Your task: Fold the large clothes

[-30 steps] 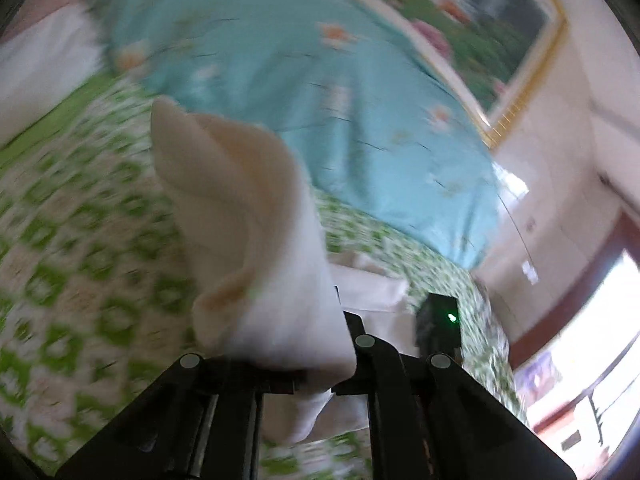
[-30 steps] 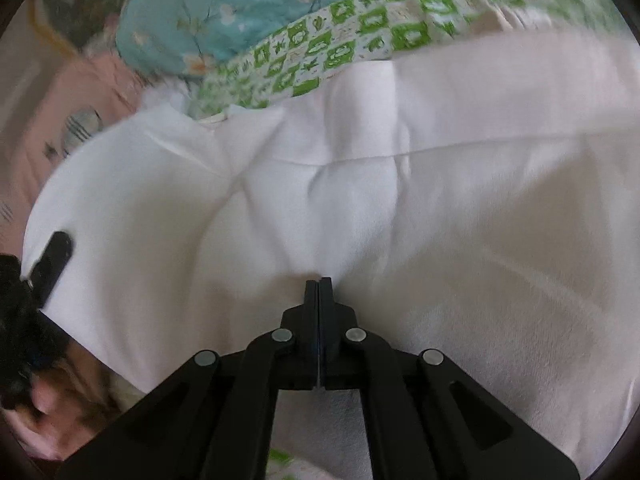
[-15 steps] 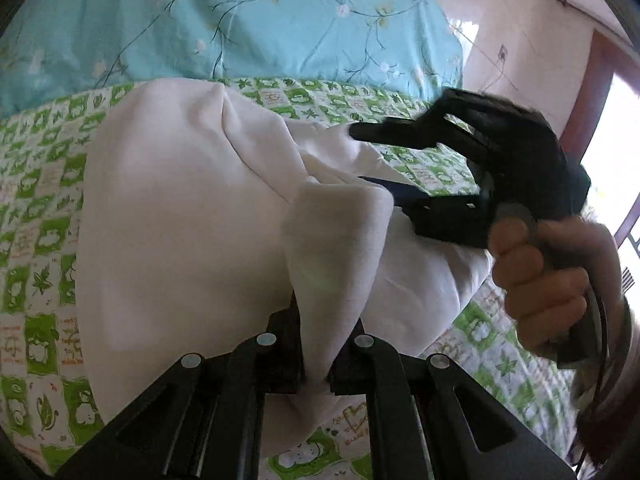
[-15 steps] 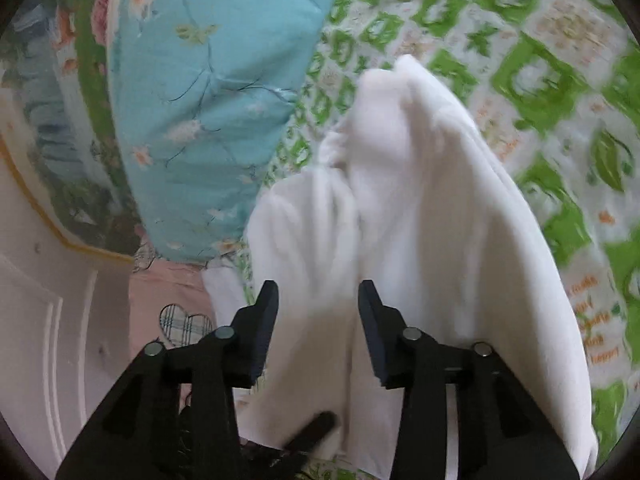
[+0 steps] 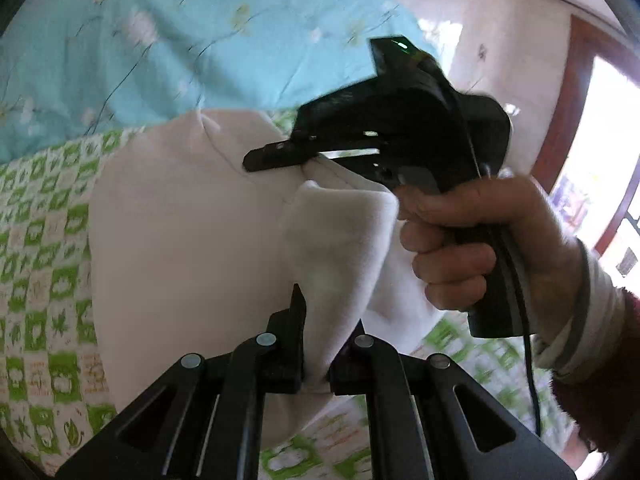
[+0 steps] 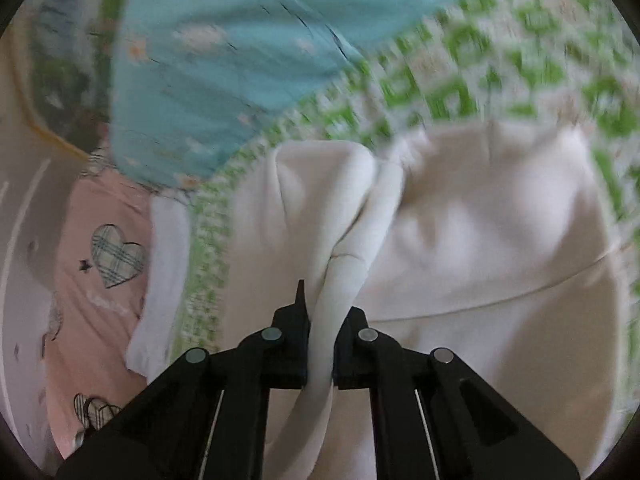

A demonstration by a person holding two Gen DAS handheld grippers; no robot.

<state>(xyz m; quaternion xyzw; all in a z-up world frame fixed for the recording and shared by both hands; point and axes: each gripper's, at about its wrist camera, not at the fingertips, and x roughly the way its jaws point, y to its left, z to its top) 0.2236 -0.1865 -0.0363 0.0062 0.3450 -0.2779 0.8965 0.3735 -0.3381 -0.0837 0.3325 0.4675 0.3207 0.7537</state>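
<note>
At the far left, the green-and-white checked bedsheet (image 5: 44, 248) shows bare, with a turquoise floral quilt (image 5: 168, 40) bunched behind it. Spread on the sheet lies the white garment (image 5: 180, 248), the large piece to be folded, most of its body resting flat on the bed. Near the middle, the left tool (image 5: 316, 344) is clamped tight on a raised fold of that garment, pinching it so the cloth stands up in a peak and can be carried across. To the right, the right tool (image 5: 280, 158) reaches over the garment, gripped by the person's hand (image 5: 472, 240). In its own view the right tool (image 6: 320, 336) has a thick band of the white cloth between its fingers and the jaws are closing on it, apparently to take a second corner. A pink heart-print cloth (image 6: 100, 280) lies beside the bed's left edge there.
</note>
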